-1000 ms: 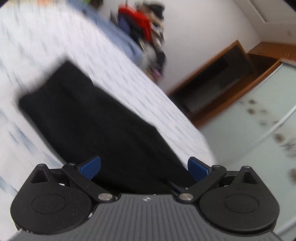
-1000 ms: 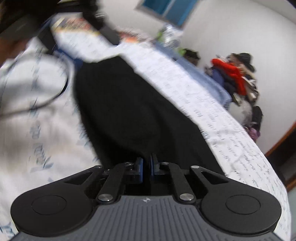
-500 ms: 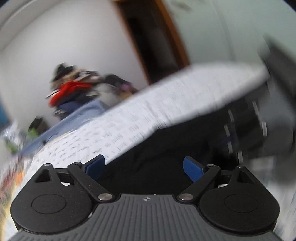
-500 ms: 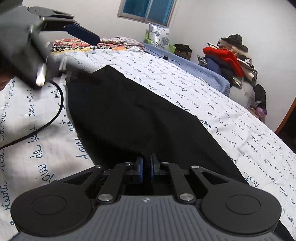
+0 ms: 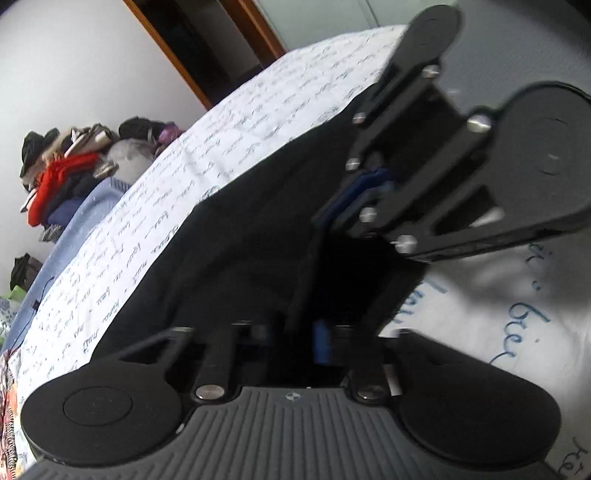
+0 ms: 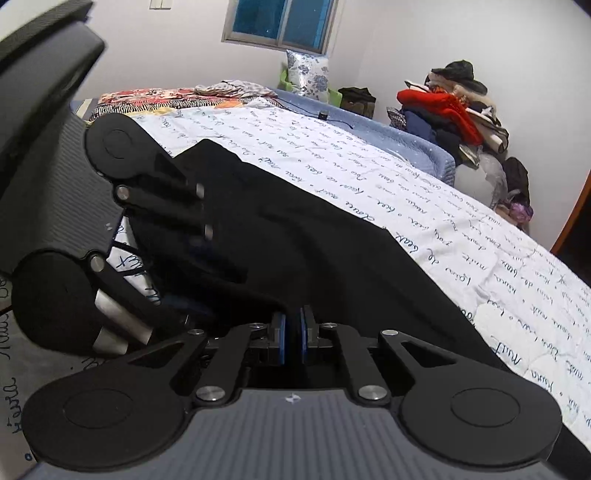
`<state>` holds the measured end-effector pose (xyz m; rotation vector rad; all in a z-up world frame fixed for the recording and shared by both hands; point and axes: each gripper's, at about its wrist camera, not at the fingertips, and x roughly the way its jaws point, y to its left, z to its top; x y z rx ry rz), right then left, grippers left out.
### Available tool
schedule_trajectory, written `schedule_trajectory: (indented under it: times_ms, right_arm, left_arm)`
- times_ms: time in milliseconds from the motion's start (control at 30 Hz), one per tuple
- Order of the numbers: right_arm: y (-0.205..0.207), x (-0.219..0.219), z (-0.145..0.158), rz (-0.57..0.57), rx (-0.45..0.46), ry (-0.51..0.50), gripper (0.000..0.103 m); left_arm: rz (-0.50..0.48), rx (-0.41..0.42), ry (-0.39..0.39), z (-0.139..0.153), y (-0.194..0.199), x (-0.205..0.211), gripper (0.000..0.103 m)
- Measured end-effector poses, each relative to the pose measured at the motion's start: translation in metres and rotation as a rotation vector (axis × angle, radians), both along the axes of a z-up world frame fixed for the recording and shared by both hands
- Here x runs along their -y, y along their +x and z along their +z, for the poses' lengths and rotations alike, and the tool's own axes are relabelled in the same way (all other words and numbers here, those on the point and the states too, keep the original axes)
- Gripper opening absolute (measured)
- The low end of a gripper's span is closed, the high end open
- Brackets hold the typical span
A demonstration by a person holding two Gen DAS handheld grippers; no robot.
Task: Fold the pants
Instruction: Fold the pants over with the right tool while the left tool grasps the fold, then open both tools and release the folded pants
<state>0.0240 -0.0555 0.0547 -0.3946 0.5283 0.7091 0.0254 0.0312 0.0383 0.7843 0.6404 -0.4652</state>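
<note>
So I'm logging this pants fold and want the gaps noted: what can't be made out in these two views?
- Left wrist view: the left gripper pads, dark against the black fabric pants.
- Right wrist view: the pants' near edge, behind the right gripper.
- Both views: the far hem, too dark and foreshortened.

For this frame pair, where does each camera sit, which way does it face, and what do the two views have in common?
Left wrist: on the left gripper, looking down its shut jaws along the black pants toward the wardrobe; right gripper crosses the upper right.
Right wrist: on the right gripper, jaws shut on the pants' edge, facing the window; left gripper enters from the left.
Shared: pants, script-printed bedsheet, clothes pile, each other's gripper.
</note>
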Motion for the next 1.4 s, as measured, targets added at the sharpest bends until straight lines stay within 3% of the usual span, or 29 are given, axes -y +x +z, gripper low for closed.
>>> schedule_trajectory:
  times_ms: [167, 300, 333, 400, 467, 500, 533, 600, 667, 700, 733, 767, 800, 867, 933, 1067, 1133, 1167, 1233, 1267, 1400]
  right_arm:
    - [-0.008, 0.0, -0.002, 0.038, -0.093, 0.03, 0.008]
    - [-0.014, -0.001, -0.004, 0.053, -0.138, 0.06, 0.008]
    - [-0.014, -0.002, -0.008, 0.052, -0.141, 0.054, 0.008]
    - [-0.014, -0.002, -0.013, 0.046, -0.152, 0.051, 0.008]
    - [-0.016, 0.002, -0.009, 0.044, -0.154, 0.063, 0.011]
    - [-0.016, 0.008, -0.005, 0.034, -0.165, 0.081, 0.015]
    - [-0.016, 0.015, -0.001, 0.022, -0.184, 0.109, 0.018]
    - [-0.012, 0.036, 0.009, -0.016, -0.23, 0.19, 0.027]
    - [-0.008, 0.062, 0.018, -0.072, -0.27, 0.306, 0.046]
    - [-0.004, 0.075, 0.022, -0.099, -0.283, 0.367, 0.062]
    - [0.002, 0.085, 0.025, -0.127, -0.295, 0.424, 0.071]
    - [0.012, 0.092, 0.03, -0.152, -0.303, 0.466, 0.071]
    - [0.023, 0.095, 0.033, -0.178, -0.307, 0.498, 0.071]
    - [0.053, 0.098, 0.039, -0.217, -0.344, 0.573, 0.072]
    - [0.092, 0.095, 0.033, -0.259, -0.472, 0.671, 0.073]
    - [0.162, 0.074, -0.002, -0.32, -0.763, 0.784, 0.073]
    - [0.186, 0.07, -0.019, -0.452, -0.747, 0.674, 0.067]
    - [0.193, 0.076, -0.027, -0.464, -0.732, 0.692, 0.068]
    - [0.2, 0.091, -0.04, -0.479, -0.773, 0.812, 0.067]
    - [0.201, 0.094, -0.041, -0.482, -0.787, 0.824, 0.067]
    - [0.189, 0.082, -0.03, -0.427, -0.704, 0.713, 0.067]
  left_arm:
    - [-0.019, -0.005, 0.031, 0.013, -0.004, -0.017, 0.006]
    - [-0.04, -0.077, 0.067, 0.007, -0.017, -0.021, 0.008]
    - [-0.04, -0.059, 0.062, 0.003, -0.017, -0.022, 0.019]
    - [-0.037, -0.058, 0.05, 0.001, -0.019, -0.024, 0.02]
    - [-0.005, -0.028, 0.04, 0.01, -0.021, -0.03, 0.048]
    - [0.013, -0.042, 0.004, 0.018, -0.02, -0.037, 0.054]
    - [0.031, -0.078, -0.064, 0.029, -0.019, -0.048, 0.06]
    - [0.082, -0.165, -0.238, 0.055, -0.014, -0.074, 0.062]
    - [0.162, -0.218, -0.436, 0.079, -0.001, -0.101, 0.069]
    - [0.218, -0.233, -0.54, 0.089, 0.01, -0.114, 0.073]
    - [0.29, -0.245, -0.642, 0.096, 0.022, -0.127, 0.084]
    - [0.393, -0.256, -0.763, 0.098, 0.037, -0.142, 0.092]
    - [0.498, -0.261, -0.869, 0.096, 0.048, -0.155, 0.094]
    - [0.68, -0.264, -1.009, 0.08, 0.072, -0.175, 0.094]
    - [0.828, -0.283, -1.033, 0.062, 0.092, -0.186, 0.092]
    - [0.863, -0.387, -1.044, 0.017, 0.115, -0.182, 0.088]
    - [0.81, -0.353, -1.032, 0.007, 0.117, -0.182, 0.089]
    - [0.793, -0.345, -1.013, 0.01, 0.119, -0.181, 0.088]
    - [0.786, -0.348, -1.002, 0.009, 0.122, -0.183, 0.087]
    - [0.785, -0.35, -1.006, 0.009, 0.121, -0.183, 0.087]
    - [0.795, -0.327, -1.01, 0.01, 0.122, -0.183, 0.089]
